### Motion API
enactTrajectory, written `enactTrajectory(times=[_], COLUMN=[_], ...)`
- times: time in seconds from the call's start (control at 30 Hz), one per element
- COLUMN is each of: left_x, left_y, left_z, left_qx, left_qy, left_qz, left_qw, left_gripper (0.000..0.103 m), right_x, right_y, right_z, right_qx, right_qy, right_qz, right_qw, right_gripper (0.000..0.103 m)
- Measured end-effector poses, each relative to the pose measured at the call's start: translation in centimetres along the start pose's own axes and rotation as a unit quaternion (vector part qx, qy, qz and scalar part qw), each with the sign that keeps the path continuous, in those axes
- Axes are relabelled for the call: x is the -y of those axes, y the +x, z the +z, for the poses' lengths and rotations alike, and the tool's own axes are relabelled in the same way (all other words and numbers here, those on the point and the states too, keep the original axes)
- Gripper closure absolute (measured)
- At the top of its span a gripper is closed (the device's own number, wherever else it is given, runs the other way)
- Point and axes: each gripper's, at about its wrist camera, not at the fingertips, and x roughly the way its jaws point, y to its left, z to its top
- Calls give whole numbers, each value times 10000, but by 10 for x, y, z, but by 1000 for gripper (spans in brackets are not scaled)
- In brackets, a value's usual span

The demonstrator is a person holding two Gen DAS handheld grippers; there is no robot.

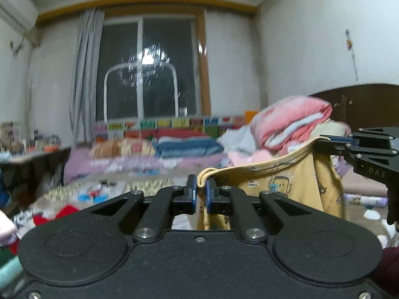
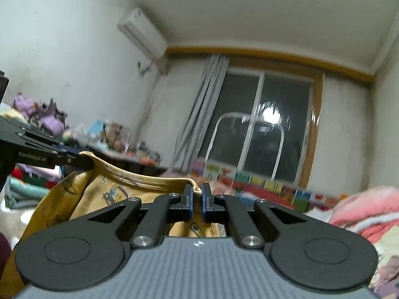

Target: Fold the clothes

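Observation:
A yellow garment with small cartoon prints hangs in the air between both grippers, held by its ribbed waistband. My left gripper is shut on one end of that band. The other end, at the right of the left wrist view, is pinched by my right gripper. In the right wrist view my right gripper is shut on the band of the yellow garment, and my left gripper grips the far end at the left. The cloth sags between them and drops below both views.
A bed with a lilac sheet lies ahead, bearing folded blankets and a pink quilt pile. A cluttered desk stands at the left. Red and other clothes lie low on the left. A window is beyond.

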Motion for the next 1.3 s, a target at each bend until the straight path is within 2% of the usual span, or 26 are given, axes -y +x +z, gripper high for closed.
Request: enactTrajectory(times=[0.27, 0.6, 0.93, 1.1, 1.3], left_x=[-21, -50, -70, -80, -88], left_y=[84, 187, 260, 296, 330], left_z=[-21, -50, -77, -92, -112], left_qx=[-647, -1364, -1867, -2281, -2809], left_qy=[19, 134, 2, -181, -413], left_qz=[141, 176, 141, -7, -115], left_qw=[9978, 9904, 9823, 9735, 9588], left_gripper=[97, 97, 97, 97, 97], right_x=[5, 10, 17, 18, 31], right_y=[84, 186, 263, 294, 330], right_z=[-39, -89, -134, -158, -190], right_qx=[-626, -1404, -2058, -2518, -3178], right_qy=[-44, -101, -219, -234, 291], right_qz=[197, 341, 485, 576, 779], right_qw=[9978, 9895, 9771, 9658, 9445], right_gripper=[95, 95, 95, 95, 95])
